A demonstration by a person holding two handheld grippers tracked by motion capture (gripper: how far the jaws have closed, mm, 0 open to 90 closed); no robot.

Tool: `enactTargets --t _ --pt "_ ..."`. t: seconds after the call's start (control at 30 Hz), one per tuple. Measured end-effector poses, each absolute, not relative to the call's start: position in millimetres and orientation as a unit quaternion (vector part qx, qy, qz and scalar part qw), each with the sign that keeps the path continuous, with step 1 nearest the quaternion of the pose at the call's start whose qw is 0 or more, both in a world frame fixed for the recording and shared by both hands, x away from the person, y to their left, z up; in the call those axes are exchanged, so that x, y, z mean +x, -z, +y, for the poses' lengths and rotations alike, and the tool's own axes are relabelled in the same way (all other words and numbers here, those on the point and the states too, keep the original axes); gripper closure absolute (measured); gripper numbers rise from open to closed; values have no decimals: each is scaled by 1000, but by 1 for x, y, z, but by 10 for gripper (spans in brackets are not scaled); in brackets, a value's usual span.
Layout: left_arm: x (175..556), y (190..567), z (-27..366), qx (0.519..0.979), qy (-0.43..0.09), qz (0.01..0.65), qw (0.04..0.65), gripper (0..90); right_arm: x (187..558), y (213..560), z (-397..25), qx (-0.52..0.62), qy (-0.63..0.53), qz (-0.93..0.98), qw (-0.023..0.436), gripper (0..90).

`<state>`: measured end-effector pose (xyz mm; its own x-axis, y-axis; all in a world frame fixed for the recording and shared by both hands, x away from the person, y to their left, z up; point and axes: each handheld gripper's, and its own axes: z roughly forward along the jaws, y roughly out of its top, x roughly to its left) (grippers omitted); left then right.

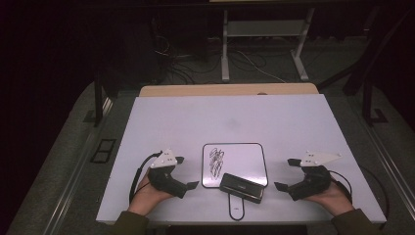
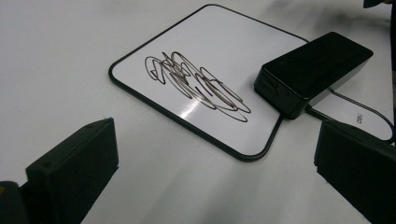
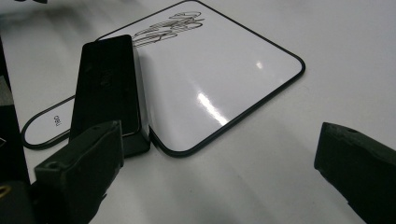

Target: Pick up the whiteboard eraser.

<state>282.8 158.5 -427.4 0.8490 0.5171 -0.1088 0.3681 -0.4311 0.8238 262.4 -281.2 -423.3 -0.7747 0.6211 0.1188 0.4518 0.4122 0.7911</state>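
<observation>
Eraser [image 1: 241, 187] on whiteboard [image 1: 244, 159] — scribble [image 1: 216, 161] beside, table [image 1: 293, 122] beneath

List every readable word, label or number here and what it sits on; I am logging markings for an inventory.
"deli": small print on the handle tab of the whiteboard, seen sideways; my best reading.
Black scribble on the whiteboard: loops of marker, no letters or numbers.
Embossed mark on top of the black eraser: too faint to read.
Small marks on the left gripper's grey plate: too small to read.

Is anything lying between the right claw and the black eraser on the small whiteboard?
Nothing visible: only bare table separates the open right claw from the black eraser, which rests on the whiteboard's near edge.
</observation>
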Motion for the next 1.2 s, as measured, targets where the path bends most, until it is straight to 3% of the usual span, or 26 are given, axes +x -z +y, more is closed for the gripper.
enactTargets --t 1.2 --pt "281 428 155 845 -81 262 460 0 276 414 -221 252 -409 875 61 40"
